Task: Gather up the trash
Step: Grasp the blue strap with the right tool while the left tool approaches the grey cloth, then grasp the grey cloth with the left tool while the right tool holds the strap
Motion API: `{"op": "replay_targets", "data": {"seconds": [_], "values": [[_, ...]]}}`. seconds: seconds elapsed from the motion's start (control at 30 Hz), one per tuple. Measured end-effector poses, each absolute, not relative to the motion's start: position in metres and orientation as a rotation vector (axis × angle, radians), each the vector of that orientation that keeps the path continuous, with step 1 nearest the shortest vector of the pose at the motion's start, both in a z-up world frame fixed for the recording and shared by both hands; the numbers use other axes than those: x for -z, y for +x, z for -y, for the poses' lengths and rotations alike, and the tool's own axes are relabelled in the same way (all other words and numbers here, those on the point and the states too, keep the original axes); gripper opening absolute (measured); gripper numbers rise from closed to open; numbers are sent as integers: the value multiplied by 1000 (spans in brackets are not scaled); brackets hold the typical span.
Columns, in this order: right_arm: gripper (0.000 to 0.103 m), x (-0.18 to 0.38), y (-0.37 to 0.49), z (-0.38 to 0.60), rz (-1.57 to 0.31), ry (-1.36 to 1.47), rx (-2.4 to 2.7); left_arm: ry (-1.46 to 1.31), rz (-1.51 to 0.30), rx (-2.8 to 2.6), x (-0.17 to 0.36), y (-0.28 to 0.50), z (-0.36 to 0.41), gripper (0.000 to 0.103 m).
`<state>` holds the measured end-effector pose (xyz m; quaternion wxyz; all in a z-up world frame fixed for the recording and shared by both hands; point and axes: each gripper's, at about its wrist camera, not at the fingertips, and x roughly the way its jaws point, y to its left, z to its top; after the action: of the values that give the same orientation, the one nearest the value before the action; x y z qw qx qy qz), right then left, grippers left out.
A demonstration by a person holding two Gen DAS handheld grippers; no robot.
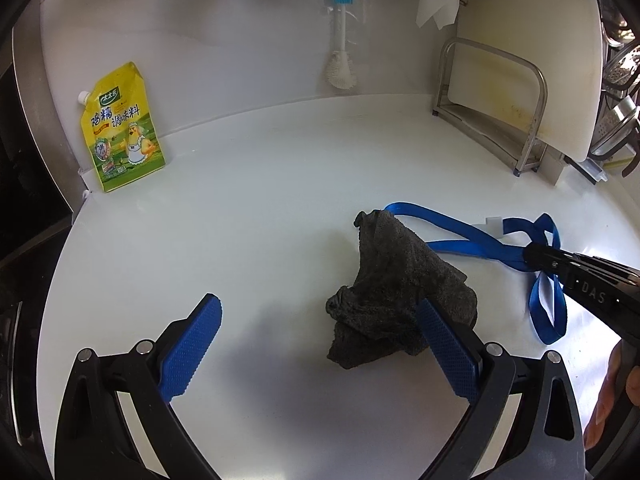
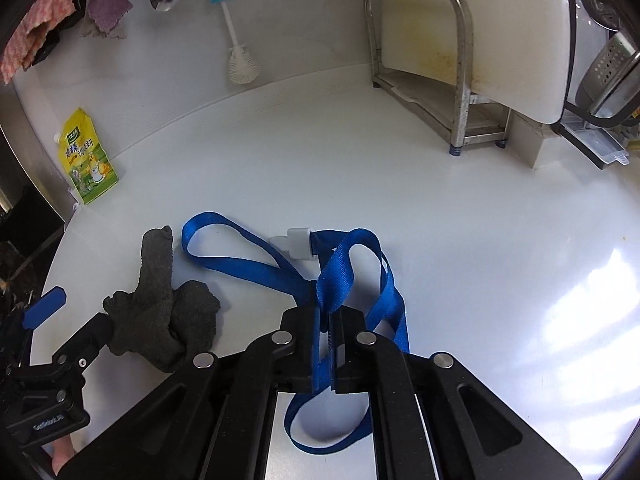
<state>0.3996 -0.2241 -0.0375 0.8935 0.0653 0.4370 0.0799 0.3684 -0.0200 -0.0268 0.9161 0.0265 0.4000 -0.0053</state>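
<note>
A: On the white desk (image 1: 260, 200), your right gripper (image 2: 326, 320) is closed on the blue woven strap (image 2: 336, 268), pinching a fold so it lifts whole.

B: And your left gripper (image 1: 320, 344) stands wide around the crumpled dark grey cloth (image 1: 392, 292), ready to close.

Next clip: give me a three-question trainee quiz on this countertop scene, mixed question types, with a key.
1. True or false: the right tongs are shut on the blue strap.
2. What lies at the left tongs? A) yellow seasoning pouch B) grey cloth C) brush
3. Fill in: the left tongs stand ___, with the cloth against one pad only.

Key: 1 true; 2 B; 3 open.
</note>
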Motion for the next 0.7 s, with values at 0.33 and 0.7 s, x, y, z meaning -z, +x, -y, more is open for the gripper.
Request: {"op": "replay_targets", "data": {"seconds": [0.33,0.7], "values": [[3,37,388,241,-892,138,-149,61,-827,65,26,372,47,97],[3,34,375,258,-866,169,-135,97,-855,17,42,392,63,97]]}}
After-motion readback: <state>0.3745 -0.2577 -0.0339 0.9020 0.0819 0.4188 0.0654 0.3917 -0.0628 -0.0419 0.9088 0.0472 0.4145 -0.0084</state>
